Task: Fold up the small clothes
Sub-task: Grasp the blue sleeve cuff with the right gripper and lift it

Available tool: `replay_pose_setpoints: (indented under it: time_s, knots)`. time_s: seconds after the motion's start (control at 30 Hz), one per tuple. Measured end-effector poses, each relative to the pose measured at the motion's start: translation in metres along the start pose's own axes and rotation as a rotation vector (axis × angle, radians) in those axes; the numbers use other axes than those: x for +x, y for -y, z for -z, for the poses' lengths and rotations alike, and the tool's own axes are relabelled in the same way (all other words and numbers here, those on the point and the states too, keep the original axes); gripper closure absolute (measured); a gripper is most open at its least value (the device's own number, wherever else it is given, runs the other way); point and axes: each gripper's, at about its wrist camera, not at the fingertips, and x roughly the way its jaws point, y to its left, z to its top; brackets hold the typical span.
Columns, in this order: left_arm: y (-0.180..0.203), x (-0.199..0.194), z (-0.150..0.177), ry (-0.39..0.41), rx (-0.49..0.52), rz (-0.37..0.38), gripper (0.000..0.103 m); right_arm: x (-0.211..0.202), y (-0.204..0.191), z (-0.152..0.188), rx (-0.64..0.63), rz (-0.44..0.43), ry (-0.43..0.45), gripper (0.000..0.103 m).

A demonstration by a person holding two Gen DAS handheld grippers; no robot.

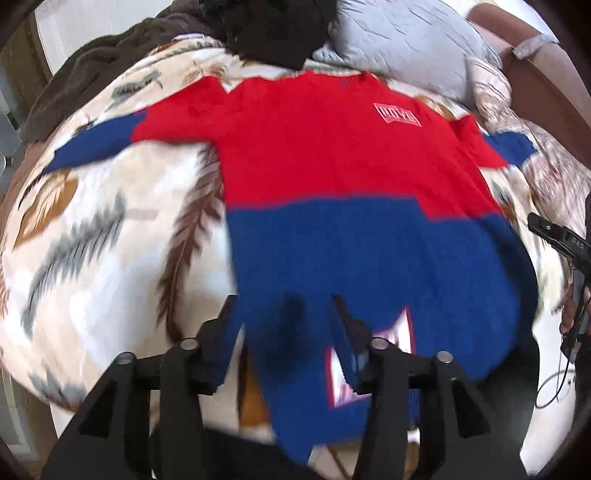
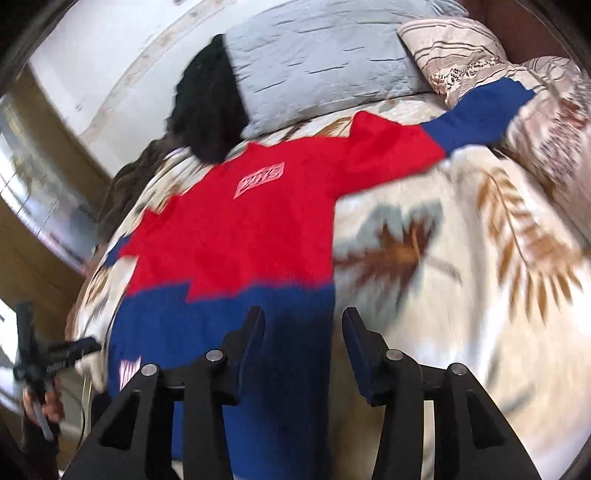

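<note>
Fingers (image 1: pixel 218 339) of the left gripper (image 1: pixel 282 301) stand apart with a gap, and they press on nothing. Blue cloth shows in the gap, but the pads do not pinch it. Fingers (image 2: pixel 251 343) of the right gripper (image 2: pixel 303 310) are apart too, over the side edge of the blue part, and they hold nothing. The pictures are blurry, so tiny touches are hard to tell.

A big bed (image 1: pixel 92 221) with a leaf cover is the flat place for folding. The sweater (image 1: pixel 332 155) lies on it, front up, red on top and blue at the bottom. Its 2 sleeves reach out to the sides, so it looks spread out and ready, but no fold is made yet. Both grippers sit at the bottom hem, 1 near each corner. I think that is so they can grab the hem and fold it up.

A grey pillow (image 1: pixel 402 40) lies past the collar. A black piece of clothing (image 1: pixel 273 33) rests beside it, just at the neck. A small pink patch (image 1: pixel 397 114) sits on the red chest.
</note>
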Motion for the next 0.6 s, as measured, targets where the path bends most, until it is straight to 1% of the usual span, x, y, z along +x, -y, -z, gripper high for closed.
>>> replay_pose_setpoints:
  time_s: [0.07,0.13,0.17,0.2,0.23,0.3,0.33,0.37,0.4,0.43,0.47,0.5,0.57,0.6]
  knots:
    - [0.001,0.021,-0.020,-0.011,-0.014,-0.004,0.056,0.030,0.001,-0.021,0.044,0.031,-0.015,0.057]
    - [0.002,0.038,-0.033,-0.037,-0.039,-0.013,0.056,0.057,0.004,-0.028,0.070,0.068,-0.033,0.058]
    - [0.001,0.042,-0.040,-0.047,-0.054,-0.013,0.056,0.073,0.002,-0.030,0.077,0.073,-0.064,0.065]
    - [-0.002,0.042,-0.042,-0.043,-0.066,-0.006,0.056,0.082,0.001,-0.030,0.067,0.056,-0.087,0.098]
    - [-0.003,0.039,-0.043,-0.027,-0.077,0.008,0.056,0.087,-0.006,-0.033,0.026,0.041,-0.091,0.097]
    - [-0.007,0.041,-0.049,0.012,-0.093,0.016,0.054,0.082,-0.018,-0.038,-0.063,0.052,-0.036,0.097]
    - [-0.004,0.047,-0.054,0.016,-0.097,0.008,0.051,0.076,-0.019,-0.039,-0.068,0.047,-0.003,0.097]
    - [-0.005,0.056,-0.056,0.009,-0.101,-0.008,0.051,0.073,-0.014,-0.039,-0.057,0.067,0.030,0.097]
    - [-0.005,0.066,-0.057,-0.013,-0.102,-0.026,0.051,0.076,-0.010,-0.040,-0.056,0.091,0.034,0.097]
    - [-0.003,0.078,-0.057,-0.048,-0.102,-0.041,0.050,0.084,-0.004,-0.038,-0.059,0.113,0.005,0.097]
    - [-0.002,0.081,-0.056,-0.038,-0.091,-0.054,0.049,0.095,0.001,-0.034,-0.063,0.125,-0.049,0.096]
    - [0.001,0.078,-0.056,-0.014,-0.072,-0.063,0.048,0.092,0.003,-0.034,-0.061,0.103,-0.035,0.095]
    - [0.006,0.074,-0.055,-0.009,-0.035,-0.048,0.047,0.077,0.011,-0.046,-0.012,0.055,-0.013,0.093]
    - [0.006,0.073,-0.054,-0.012,-0.033,-0.035,0.047,0.065,0.019,-0.054,0.014,0.055,0.029,0.092]
